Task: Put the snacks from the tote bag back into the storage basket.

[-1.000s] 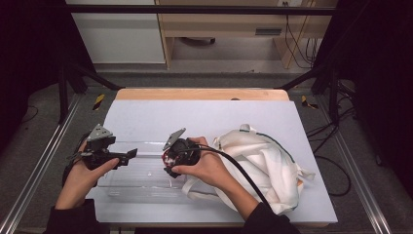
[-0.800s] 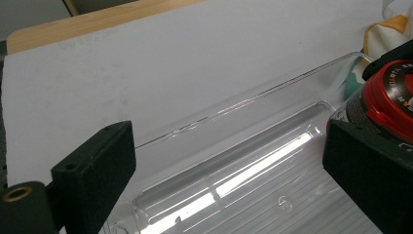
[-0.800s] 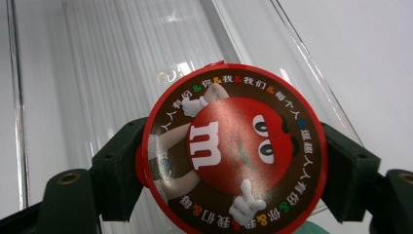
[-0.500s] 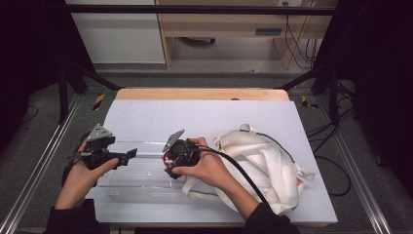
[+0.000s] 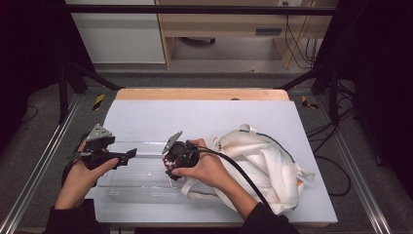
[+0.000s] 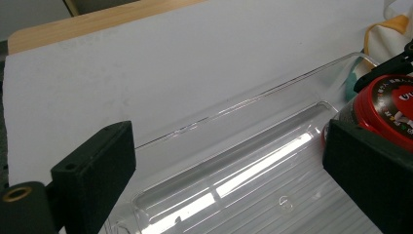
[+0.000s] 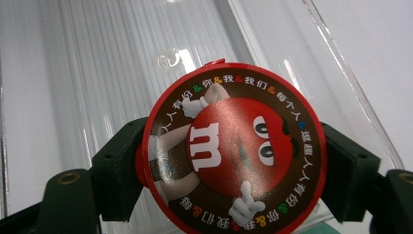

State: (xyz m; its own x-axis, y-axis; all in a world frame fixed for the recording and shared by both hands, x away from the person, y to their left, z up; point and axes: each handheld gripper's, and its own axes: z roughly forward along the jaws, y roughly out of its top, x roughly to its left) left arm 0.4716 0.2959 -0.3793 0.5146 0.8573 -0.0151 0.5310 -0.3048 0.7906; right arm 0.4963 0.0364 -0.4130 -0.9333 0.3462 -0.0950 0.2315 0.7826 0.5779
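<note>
A round red M&M's container [image 7: 234,156] with a cartoon lid sits between the jaws of my right gripper [image 7: 234,170], which is shut on its sides. It hangs over the right end of a clear plastic tray [image 5: 141,178] lying on the white table. From above, the right gripper [image 5: 170,168] points down and to the left into the tray. My left gripper [image 5: 125,158] stands open at the tray's left end with nothing between its jaws. In the left gripper view, the left gripper [image 6: 229,185] looks along the ribbed tray [image 6: 253,165] toward the red container [image 6: 392,109].
A crumpled white cloth bag [image 5: 265,161] with a green trim lies to the right of the tray, under the right forearm. A wooden strip [image 5: 199,94] runs along the table's far edge. Metal rails [image 5: 34,170] flank the table.
</note>
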